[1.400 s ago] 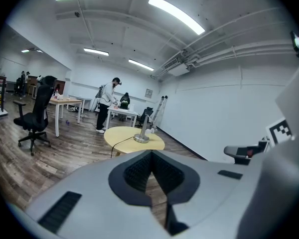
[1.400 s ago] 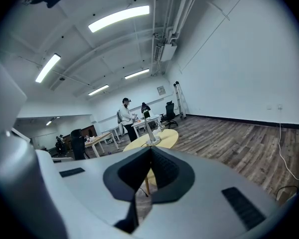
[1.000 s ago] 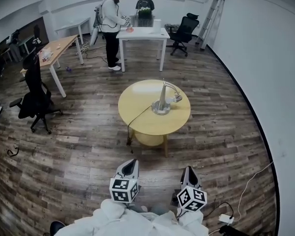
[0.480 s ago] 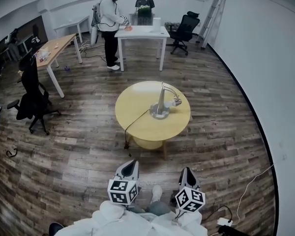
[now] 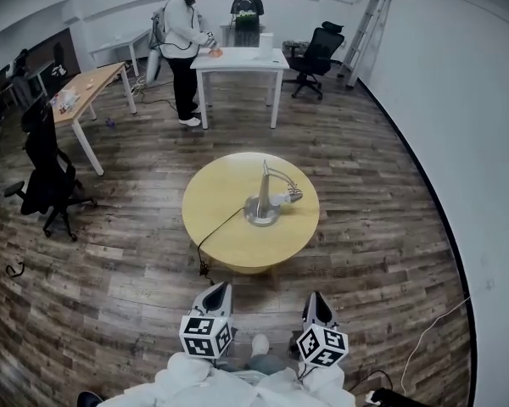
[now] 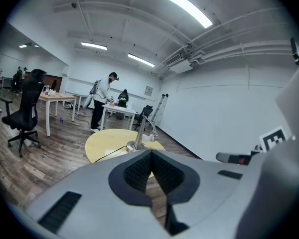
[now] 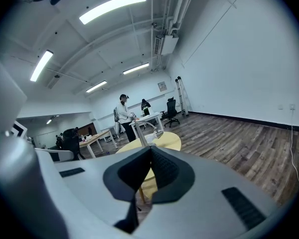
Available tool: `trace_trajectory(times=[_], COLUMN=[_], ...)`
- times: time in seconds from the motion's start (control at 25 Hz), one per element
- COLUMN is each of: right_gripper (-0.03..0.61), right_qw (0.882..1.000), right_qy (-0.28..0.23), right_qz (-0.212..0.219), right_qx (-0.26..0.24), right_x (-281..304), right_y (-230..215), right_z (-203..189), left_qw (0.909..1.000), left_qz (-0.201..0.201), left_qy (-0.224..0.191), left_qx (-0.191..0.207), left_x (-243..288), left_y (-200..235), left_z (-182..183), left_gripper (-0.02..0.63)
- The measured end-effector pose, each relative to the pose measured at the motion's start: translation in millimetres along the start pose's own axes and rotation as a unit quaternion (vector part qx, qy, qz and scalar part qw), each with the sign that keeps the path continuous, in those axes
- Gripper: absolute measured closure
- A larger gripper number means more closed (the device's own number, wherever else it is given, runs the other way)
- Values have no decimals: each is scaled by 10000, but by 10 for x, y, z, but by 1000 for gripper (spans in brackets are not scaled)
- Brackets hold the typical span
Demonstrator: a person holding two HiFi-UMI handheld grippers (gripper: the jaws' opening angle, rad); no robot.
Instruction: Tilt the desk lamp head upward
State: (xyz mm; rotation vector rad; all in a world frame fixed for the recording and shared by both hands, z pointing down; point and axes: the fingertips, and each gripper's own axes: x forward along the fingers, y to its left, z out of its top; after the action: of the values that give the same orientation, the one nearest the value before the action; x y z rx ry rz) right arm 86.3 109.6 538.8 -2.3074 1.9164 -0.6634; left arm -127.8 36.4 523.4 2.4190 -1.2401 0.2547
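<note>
A silver desk lamp (image 5: 262,203) stands on a round yellow table (image 5: 216,223) in the middle of the room; its head (image 5: 290,197) hangs low at the right end of a curved arm. Both grippers are held close to the body, well short of the table. My left gripper (image 5: 222,287) is shut and holds nothing; my right gripper (image 5: 313,296) is shut and holds nothing too. In the left gripper view the lamp (image 6: 137,139) shows just above the closed jaws (image 6: 150,154). The right gripper view has the lamp (image 7: 145,132) beyond its closed jaws (image 7: 150,149).
The lamp's black cable (image 5: 209,242) runs off the table's near left edge to the floor. A person (image 5: 183,47) stands at a white desk (image 5: 237,59) at the back. A black chair (image 5: 41,175) and a wooden desk (image 5: 86,87) are at the left. The white wall curves along the right.
The table and lamp have slid lower and to the left in the head view, so they are closer. Both grippers stay shut in front of the body.
</note>
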Motion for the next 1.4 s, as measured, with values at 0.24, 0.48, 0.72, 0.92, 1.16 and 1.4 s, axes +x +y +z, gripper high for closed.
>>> trace_trajectory(times=[0.24, 0.48, 0.72, 0.92, 1.16, 1.4], right_gripper=[566, 566, 566, 566, 566, 566], right_qw=[9997, 9998, 9998, 9998, 9994, 9994], right_qy=[-151, -67, 46, 154, 235, 278], right_qz=[164, 121, 112, 83, -3, 45], right_qx=[59, 127, 172, 131, 259, 179], right_x=[459, 867, 1208, 1480, 1821, 2202], right_y=[-268, -679, -844, -935, -1028, -987], right_z=[386, 547, 633, 681, 719, 787], left_qw=[9999, 9998, 9990, 9986, 9985, 9983], left_qz=[118, 144, 356, 477, 518, 568], left_qy=[22, 10, 251, 237, 155, 148], left_qx=[-6, 113, 82, 38, 77, 39], left_x=[570, 1073, 1354, 1620, 1914, 2209], left_y=[-115, -288, -179, -64, 51, 236], left_z=[184, 307, 279, 389, 546, 658], left_gripper=[615, 615, 615, 615, 615, 615])
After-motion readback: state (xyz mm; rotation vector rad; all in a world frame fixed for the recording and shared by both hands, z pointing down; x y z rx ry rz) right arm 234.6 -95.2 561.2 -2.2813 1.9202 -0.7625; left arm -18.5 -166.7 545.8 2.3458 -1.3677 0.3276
